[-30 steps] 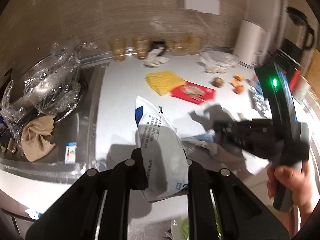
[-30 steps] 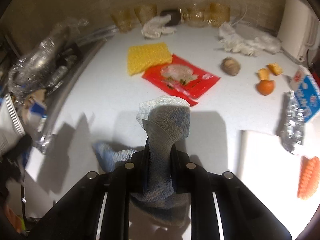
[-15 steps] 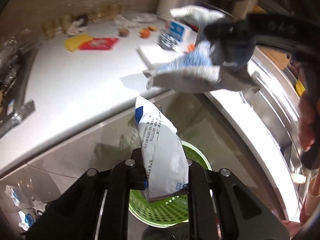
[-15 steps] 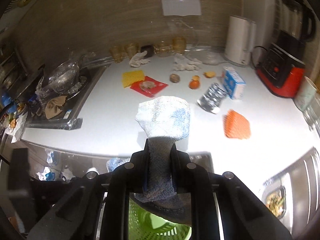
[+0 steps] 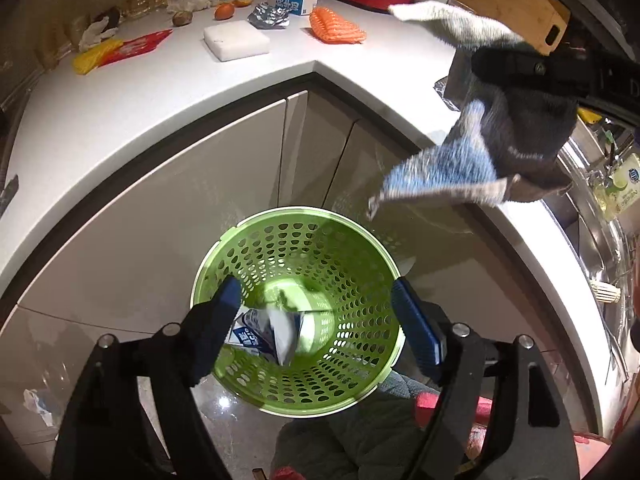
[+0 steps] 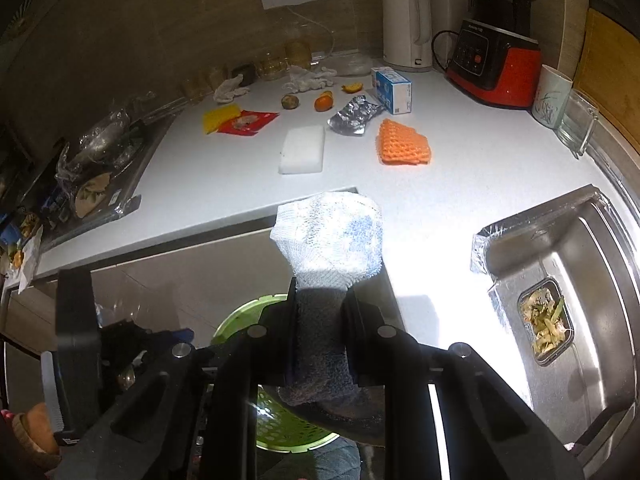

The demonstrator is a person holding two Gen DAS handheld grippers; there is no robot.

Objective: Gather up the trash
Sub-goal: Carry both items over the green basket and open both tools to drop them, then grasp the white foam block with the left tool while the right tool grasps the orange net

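A green perforated basket stands on the floor below the counter's corner. My left gripper hangs over it with its jaws opening and nothing between them. The white-and-blue packet lies loose inside the basket. Up to the right, my right gripper carries a grey-and-blue cloth above the basket's far rim. In the right wrist view the cloth is pinched between the pads of my right gripper, whose jaws are starting to open. The basket shows underneath.
On the white counter lie an orange mesh, a white block, crumpled foil, a milk carton and a red wrapper. A steel sink holding a food container is at right.
My left gripper swung off the counter to above the basket, opened, and the packet dropped in. My right gripper carried the cloth from the counter towards the basket.
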